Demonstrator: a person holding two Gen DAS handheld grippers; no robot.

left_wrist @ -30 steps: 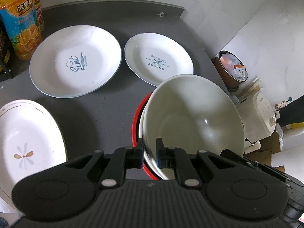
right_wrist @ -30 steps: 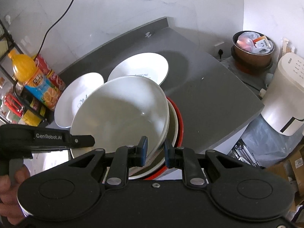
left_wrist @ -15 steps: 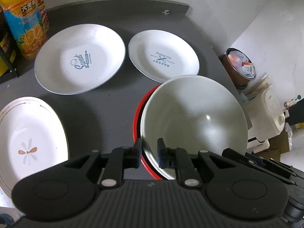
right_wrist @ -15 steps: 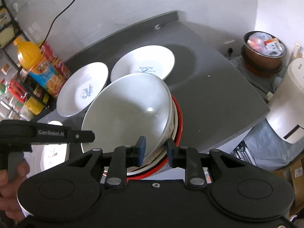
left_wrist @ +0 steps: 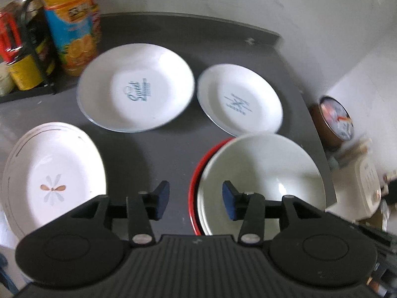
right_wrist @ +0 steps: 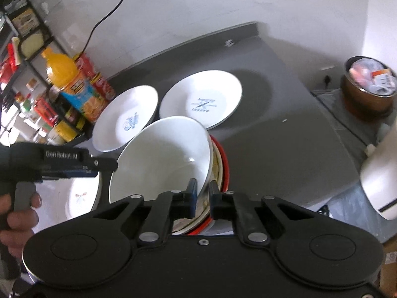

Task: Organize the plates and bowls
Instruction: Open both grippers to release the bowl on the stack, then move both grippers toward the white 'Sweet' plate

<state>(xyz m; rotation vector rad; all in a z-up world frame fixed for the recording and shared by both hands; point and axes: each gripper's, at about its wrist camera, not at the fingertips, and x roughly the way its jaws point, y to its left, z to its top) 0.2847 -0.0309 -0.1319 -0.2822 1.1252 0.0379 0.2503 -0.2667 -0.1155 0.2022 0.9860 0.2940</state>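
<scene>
A large white bowl sits atop a stack of dishes on a red plate at the counter's near right. My right gripper is shut on the near rim of the white bowl, which leans slightly. My left gripper is open, its pads apart just left of the bowl's rim and holding nothing. Behind lie a "Sweet" plate and a "Bakery" plate. An oval flower plate lies at the near left.
An orange juice bottle and a rack of cans stand at the back left of the grey counter. Beyond the counter's right edge are a brown pot and a white appliance. A hand holds the left gripper.
My left gripper has opened, let go of the bowl's rim and drawn back to the left. The right gripper stays clamped on the bowl.
</scene>
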